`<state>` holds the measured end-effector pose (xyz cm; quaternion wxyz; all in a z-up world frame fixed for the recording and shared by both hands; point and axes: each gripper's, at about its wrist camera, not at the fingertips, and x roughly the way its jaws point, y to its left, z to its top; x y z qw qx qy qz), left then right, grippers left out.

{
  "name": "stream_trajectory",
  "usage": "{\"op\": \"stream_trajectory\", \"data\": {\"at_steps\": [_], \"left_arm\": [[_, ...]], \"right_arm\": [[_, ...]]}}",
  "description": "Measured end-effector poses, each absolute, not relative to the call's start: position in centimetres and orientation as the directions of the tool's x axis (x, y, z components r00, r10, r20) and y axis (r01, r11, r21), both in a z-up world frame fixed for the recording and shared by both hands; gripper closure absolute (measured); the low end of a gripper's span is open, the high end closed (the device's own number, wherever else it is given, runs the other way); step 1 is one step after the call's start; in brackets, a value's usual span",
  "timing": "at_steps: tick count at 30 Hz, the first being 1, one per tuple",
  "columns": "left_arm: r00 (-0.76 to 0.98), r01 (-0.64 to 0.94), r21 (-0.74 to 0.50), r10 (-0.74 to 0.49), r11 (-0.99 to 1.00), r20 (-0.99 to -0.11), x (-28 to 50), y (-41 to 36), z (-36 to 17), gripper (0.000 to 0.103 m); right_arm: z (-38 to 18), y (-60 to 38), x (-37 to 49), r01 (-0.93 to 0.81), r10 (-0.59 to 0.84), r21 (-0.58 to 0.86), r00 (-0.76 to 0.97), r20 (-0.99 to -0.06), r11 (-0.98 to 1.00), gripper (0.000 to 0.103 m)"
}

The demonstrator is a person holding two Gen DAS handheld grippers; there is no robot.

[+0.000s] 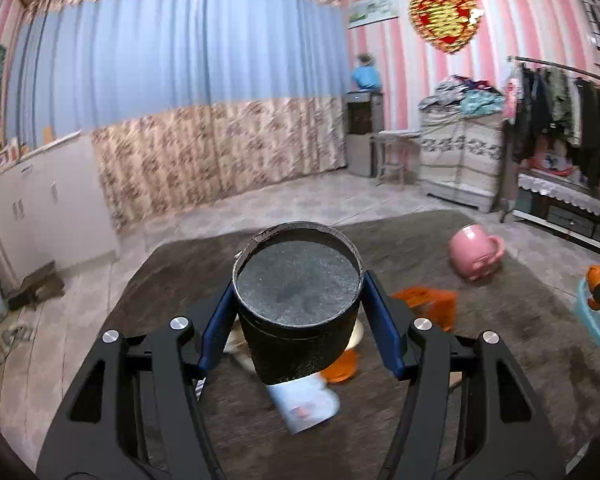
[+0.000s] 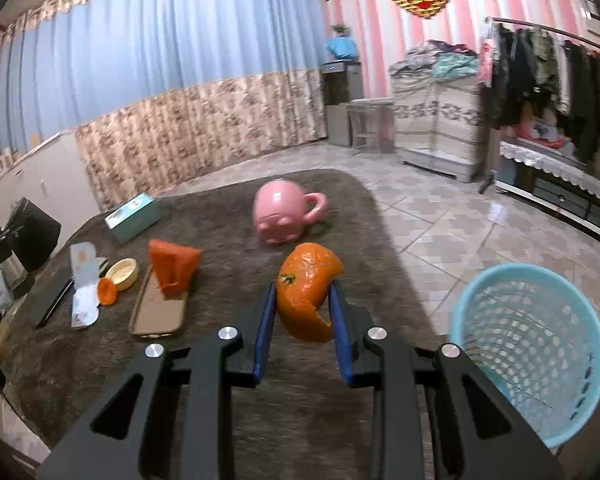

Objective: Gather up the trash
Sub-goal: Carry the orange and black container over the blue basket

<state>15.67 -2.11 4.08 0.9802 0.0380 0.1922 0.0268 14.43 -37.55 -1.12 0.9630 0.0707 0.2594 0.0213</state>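
A black round cup (image 1: 300, 332) with a grey speckled inside sits between the blue pads of my left gripper (image 1: 298, 286), which is shut on its sides and holds it above the brown table cover (image 1: 500, 320). In the right wrist view my right gripper (image 2: 304, 288) is shut on a curled piece of orange peel (image 2: 306, 280), lifted off the cover. A light blue mesh basket (image 2: 460, 308) stands on the tiled floor to the right of the table. The same basket (image 1: 596, 320) shows at the right edge of the left wrist view.
On the cover lie a pink mug (image 2: 284, 210) on its side, a torn orange packet (image 2: 172, 260), a phone (image 2: 160, 312), a teal box (image 2: 134, 216), a small orange cap (image 2: 107, 291), a cream lid (image 2: 123, 273) and a white wrapper (image 2: 82, 288). A clothes rack (image 2: 548, 64) stands far right.
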Motion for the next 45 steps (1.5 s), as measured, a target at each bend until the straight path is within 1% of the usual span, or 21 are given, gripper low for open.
{"op": "stream_trajectory", "data": {"at_steps": [4, 7, 12, 19, 23, 26, 29, 33, 36, 38, 45], "left_arm": [[0.925, 0.047, 0.043, -0.027, 0.998, -0.379, 16.6, -5.6, 4.6, 0.043], [0.923, 0.111, 0.04, -0.088, 0.993, -0.375, 17.4, -9.3, 4.4, 0.043], [0.899, 0.214, 0.013, -0.192, 0.977, -0.395, 18.4, -14.9, 3.7, 0.043], [0.858, 0.368, 0.031, -0.326, 0.929, -0.397, 18.2, -23.9, 2.4, 0.043], [0.823, 0.44, 0.048, -0.381, 0.897, -0.422, 18.6, -28.6, 1.2, 0.043], [0.777, 0.501, 0.023, -0.438, 0.865, -0.452, 18.6, -32.3, -0.1, 0.043], [0.75, 0.539, 0.023, -0.467, 0.842, -0.469, 18.7, -35.4, -1.2, 0.043], [0.706, 0.594, 0.025, -0.506, 0.804, -0.496, 18.5, -39.4, -3.2, 0.043], [0.684, 0.62, 0.034, -0.519, 0.784, -0.513, 18.5, -41.6, -4.4, 0.043], [0.664, 0.637, 0.034, -0.525, 0.77, -0.533, 18.7, -42.8, -5.1, 0.043], [0.637, 0.664, 0.036, -0.54, 0.747, -0.549, 19.0, -45.1, -6.4, 0.043]], "right_arm": [[-0.9, -40.3, 13.6, 0.056, 0.03, 0.161, 0.873, -0.486, 0.985, 0.075], [-0.9, -42.2, 13.2, 0.101, -0.01, 0.163, 0.874, -0.487, 0.981, 0.075], [-1.1, -45.3, 12.0, 0.176, -0.076, 0.162, 0.87, -0.488, 0.971, 0.075], [-2.1, -51.0, 10.0, 0.311, -0.185, 0.186, 0.849, -0.495, 0.932, 0.075], [-3.0, -53.3, 9.1, 0.365, -0.225, 0.194, 0.832, -0.507, 0.911, 0.075], [-4.0, -54.9, 8.6, 0.406, -0.255, 0.204, 0.818, -0.515, 0.891, 0.075], [-5.2, -56.0, 8.0, 0.453, -0.289, 0.219, 0.803, -0.521, 0.864, 0.075], [-6.0, -56.7, 8.1, 0.475, -0.316, 0.195, 0.789, -0.527, 0.858, 0.075], [-6.3, -57.6, 8.0, 0.498, -0.33, 0.206, 0.779, -0.533, 0.843, 0.075], [-6.5, -58.2, 8.1, 0.515, -0.34, 0.212, 0.771, -0.538, 0.831, 0.076], [-6.9, -59.4, 8.0, 0.547, -0.362, 0.214, 0.752, -0.551, 0.809, 0.076]]}}
